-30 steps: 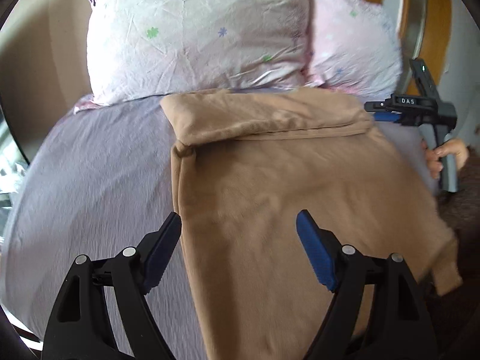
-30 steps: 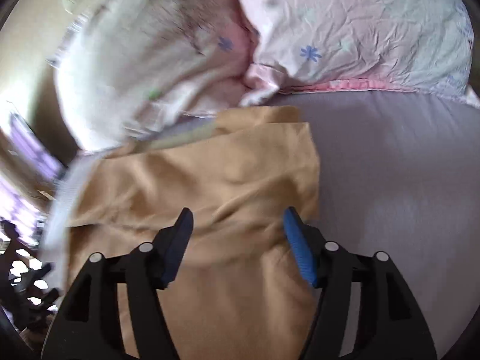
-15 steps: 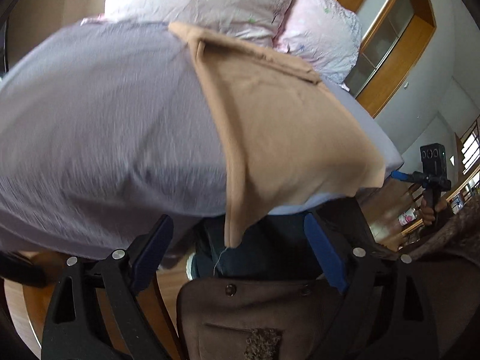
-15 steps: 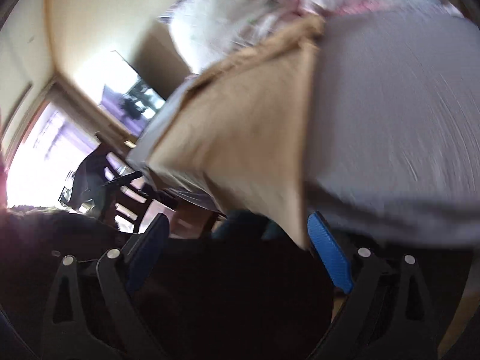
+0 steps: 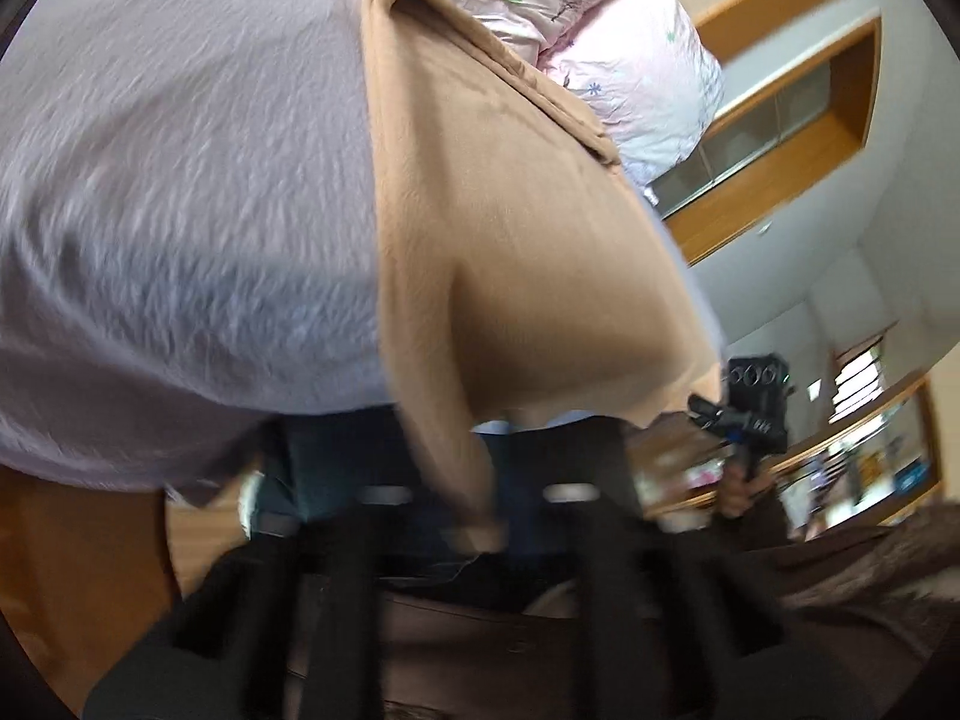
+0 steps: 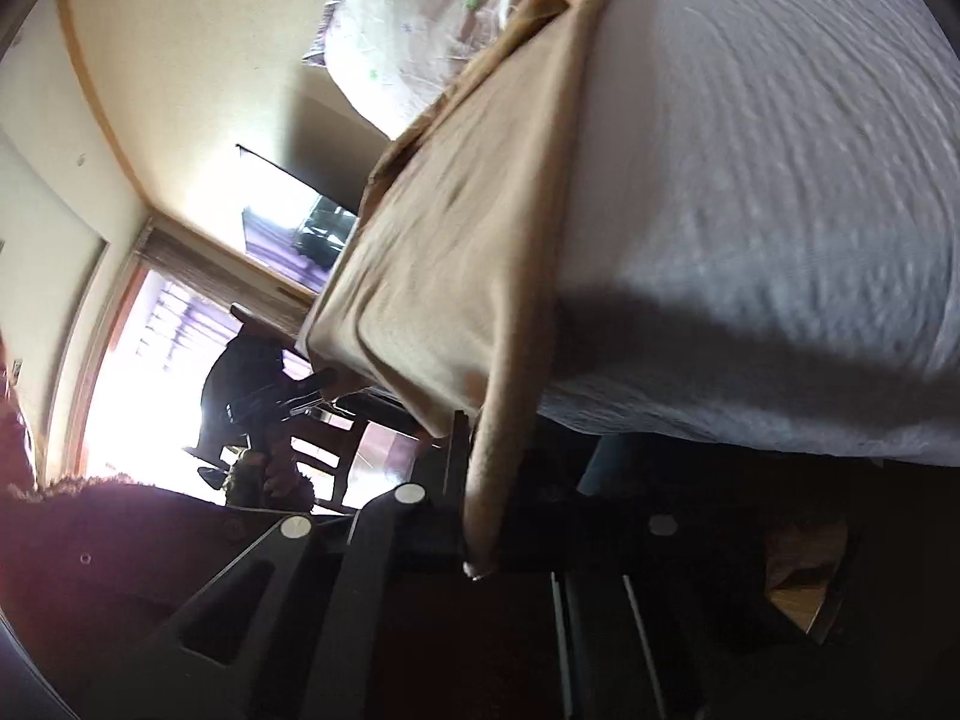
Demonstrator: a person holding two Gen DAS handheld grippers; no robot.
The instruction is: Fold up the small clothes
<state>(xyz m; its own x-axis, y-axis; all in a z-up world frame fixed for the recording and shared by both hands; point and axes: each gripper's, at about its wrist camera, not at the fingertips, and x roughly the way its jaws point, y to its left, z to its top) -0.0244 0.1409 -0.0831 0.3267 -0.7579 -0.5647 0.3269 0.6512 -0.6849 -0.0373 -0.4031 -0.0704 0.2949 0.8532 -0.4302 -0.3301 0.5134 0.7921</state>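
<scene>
A tan garment [image 5: 510, 228] lies on the lilac bed sheet [image 5: 180, 180], its top folded over near the pillows and its lower edge hanging past the bed's front edge. My left gripper [image 5: 480, 534] is below the bed edge, its jaws closed in on the garment's hanging left corner; the image is blurred. In the right wrist view the same garment [image 6: 468, 228] hangs off the bed [image 6: 780, 180], and my right gripper [image 6: 480, 558] is shut on its right corner. The right gripper also shows in the left wrist view [image 5: 750, 408].
Floral pillows [image 5: 570, 6] lie at the head of the bed. A wooden-framed window [image 5: 780, 120] is on the wall beyond. The person's dark clothes [image 5: 540, 630] fill the bottom. A bright window [image 6: 150, 360] and a chair [image 6: 336, 456] stand at the left in the right wrist view.
Both grippers dropped from above the garment to below the bed's front edge, then closed on the garment's hanging lower corners.
</scene>
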